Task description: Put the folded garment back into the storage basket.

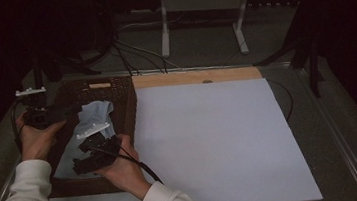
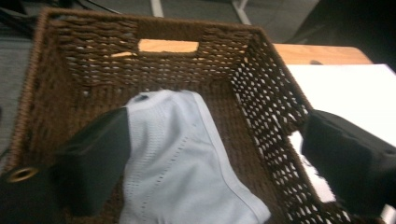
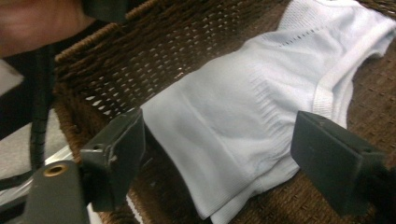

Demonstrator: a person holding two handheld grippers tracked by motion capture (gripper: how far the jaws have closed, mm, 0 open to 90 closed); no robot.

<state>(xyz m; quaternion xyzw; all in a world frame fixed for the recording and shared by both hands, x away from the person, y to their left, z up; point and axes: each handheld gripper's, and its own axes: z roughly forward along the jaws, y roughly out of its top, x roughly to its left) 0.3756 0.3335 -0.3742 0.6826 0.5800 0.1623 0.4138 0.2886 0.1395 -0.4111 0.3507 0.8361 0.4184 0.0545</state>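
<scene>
Both hand-held grippers over the wicker basket (image 1: 127,102), left hand-held gripper (image 2: 210,158) gaped wide, empty, right hand-held gripper (image 3: 217,163) likewise, pale blue garment (image 3: 243,107) lay loose beneath them

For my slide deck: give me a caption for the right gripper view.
Open hand-held gripper poised over a pale blue garment lying in a brown wicker basket.

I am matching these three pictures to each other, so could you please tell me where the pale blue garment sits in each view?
High view: the pale blue garment lies inside the wicker basket at left, partly behind the hands.
Left gripper view: it lies low and centre on the basket floor.
Right gripper view: it runs from upper right to lower centre.
Shared landmark: the brown wicker basket wall.
</scene>
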